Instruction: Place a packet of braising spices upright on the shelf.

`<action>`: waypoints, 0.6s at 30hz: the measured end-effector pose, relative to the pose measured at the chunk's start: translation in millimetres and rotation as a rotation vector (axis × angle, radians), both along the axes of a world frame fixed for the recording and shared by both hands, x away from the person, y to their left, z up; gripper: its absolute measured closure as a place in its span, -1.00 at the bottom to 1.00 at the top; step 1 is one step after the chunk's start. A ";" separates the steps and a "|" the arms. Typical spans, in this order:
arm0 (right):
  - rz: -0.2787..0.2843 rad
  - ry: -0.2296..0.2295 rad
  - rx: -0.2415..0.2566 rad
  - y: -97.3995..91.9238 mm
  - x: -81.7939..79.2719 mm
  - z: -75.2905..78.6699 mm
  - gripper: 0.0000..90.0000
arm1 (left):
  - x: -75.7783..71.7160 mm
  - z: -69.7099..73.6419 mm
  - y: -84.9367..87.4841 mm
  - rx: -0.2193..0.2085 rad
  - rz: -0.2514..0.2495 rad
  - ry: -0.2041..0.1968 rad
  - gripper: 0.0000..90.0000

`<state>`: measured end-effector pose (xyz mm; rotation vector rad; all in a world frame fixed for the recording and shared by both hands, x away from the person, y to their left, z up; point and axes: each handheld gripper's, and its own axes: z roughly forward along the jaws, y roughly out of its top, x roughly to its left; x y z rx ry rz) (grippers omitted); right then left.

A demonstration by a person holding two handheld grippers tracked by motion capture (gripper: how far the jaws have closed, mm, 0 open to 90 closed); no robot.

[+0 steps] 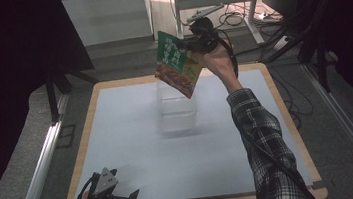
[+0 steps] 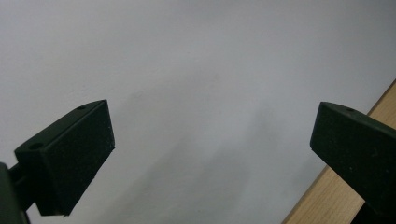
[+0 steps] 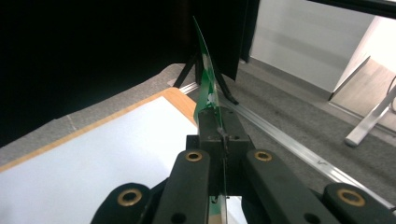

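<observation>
Green food packet (image 1: 176, 64), clenched edge-on in my right fingers (image 3: 219, 126), is hanging tilted above the clear container (image 1: 177, 110) at the far middle of the white surface (image 1: 135, 149); lowering it in is remaining. My left fingers (image 1: 134, 193) are resting released at the near left edge. Grey carpet and dark curtains are surrounding the wood-rimmed surface.

Table (image 1: 118, 136): pale grey-white top with a light wood rim, at centre frame in the high view, standing on grey carpeted floor (image 1: 348, 125). One clear plastic container (image 1: 176, 110) stands upright directly on it, just above the frame's middle, well apart from every edge. The rest of the surface is plain.
</observation>
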<state>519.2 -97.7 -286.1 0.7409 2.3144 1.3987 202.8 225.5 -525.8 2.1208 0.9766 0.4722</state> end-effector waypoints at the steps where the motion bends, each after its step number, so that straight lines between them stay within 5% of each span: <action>1: 0.005 0.000 0.000 -0.1 2.3 -2.2 0.98 | 0.0 0.0 0.0 0.000 0.000 0.000 -1.00; 18: 0.066 0.116 -0.075 19.0 17.9 -42.2 0.98 | -0.1 -0.1 -0.8 0.006 -0.002 0.004 -1.00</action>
